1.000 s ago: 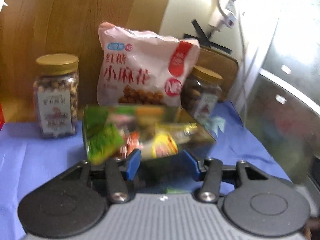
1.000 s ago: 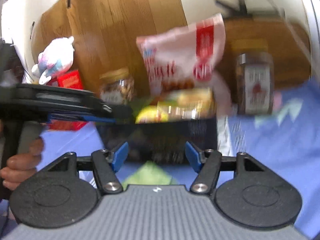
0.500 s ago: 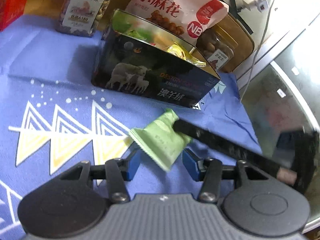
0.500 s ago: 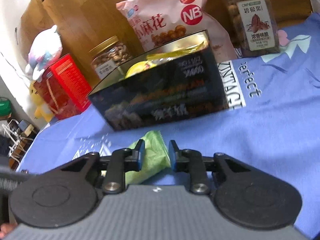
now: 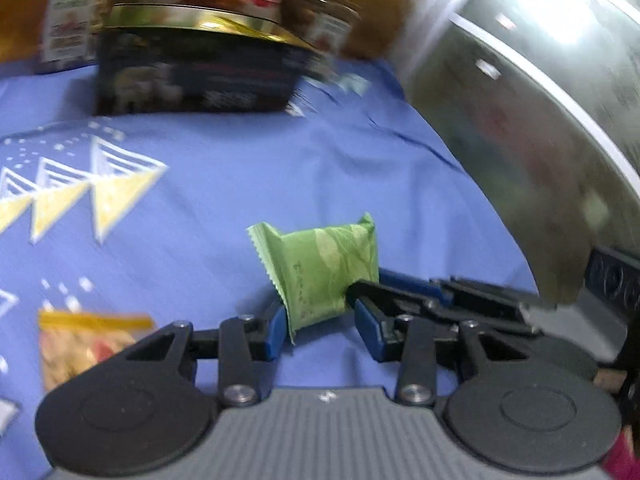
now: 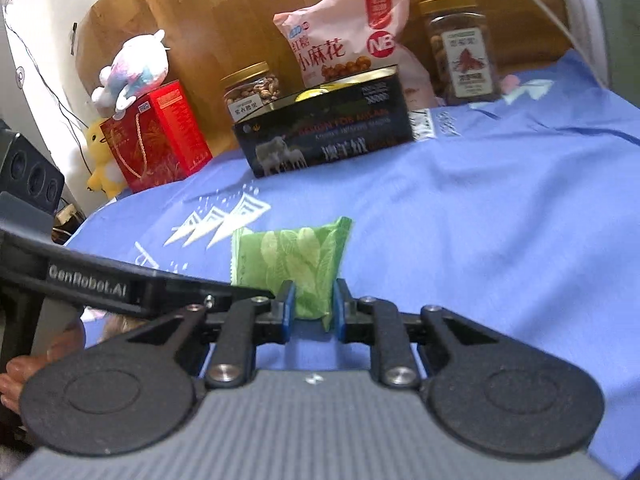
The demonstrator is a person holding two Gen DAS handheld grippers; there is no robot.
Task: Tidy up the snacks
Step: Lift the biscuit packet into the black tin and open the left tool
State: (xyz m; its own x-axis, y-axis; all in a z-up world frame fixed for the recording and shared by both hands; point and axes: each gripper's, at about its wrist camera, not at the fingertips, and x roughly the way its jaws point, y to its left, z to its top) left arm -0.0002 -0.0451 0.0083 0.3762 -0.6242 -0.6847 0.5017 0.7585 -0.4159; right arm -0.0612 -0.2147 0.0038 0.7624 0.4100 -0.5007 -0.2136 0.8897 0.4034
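A green snack packet is clamped between the blue pads of my right gripper, held just above the blue cloth. In the left wrist view the same packet sits between the spread pads of my left gripper, which is open; the right gripper's fingers come in from the right and pinch it. The open black tin box with snacks inside stands farther back on the cloth, and also shows in the left wrist view.
Behind the tin stand a pink snack bag, two nut jars, a red gift box and plush toys. A small yellow-topped packet lies on the cloth at left. A metal appliance is at the right.
Both grippers have pulled back from the tin box. The right gripper stays shut on the green packet, which now stands more upright. The left wrist view is blurred by motion.
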